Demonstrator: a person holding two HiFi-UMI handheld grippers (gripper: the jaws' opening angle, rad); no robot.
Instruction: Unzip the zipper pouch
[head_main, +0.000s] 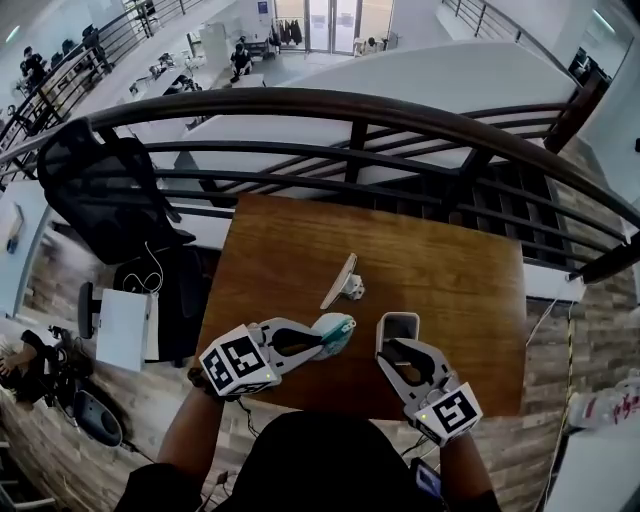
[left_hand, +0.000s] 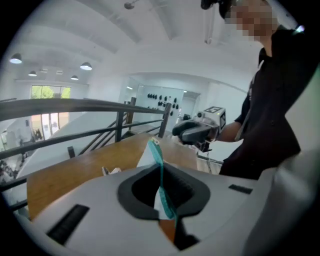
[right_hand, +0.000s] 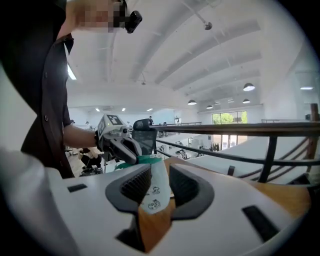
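The zipper pouch (head_main: 342, 324) hangs in the air over the near part of the wooden table (head_main: 430, 270), clear of the top. My left gripper (head_main: 322, 340) has its jaws clamped on the pouch's teal zipper edge. In the left gripper view (left_hand: 162, 190) the pouch (left_hand: 161, 172) shows edge-on, a thin teal strip with white cloth behind it, running up out of the closed pads. My right gripper (head_main: 400, 328) has its jaws partly apart and grips nothing. In the right gripper view (right_hand: 152, 185) the white pouch (right_hand: 152, 192), printed with small figures, lines up with the gap between the pads. From the head view, though, it sits just left of those jaws and apart from them. I cannot make out the zipper pull in any view. A small white item (head_main: 345, 283) lies further out on the table, too small to tell what it is. My own body cuts off the table's near edge in the head view.
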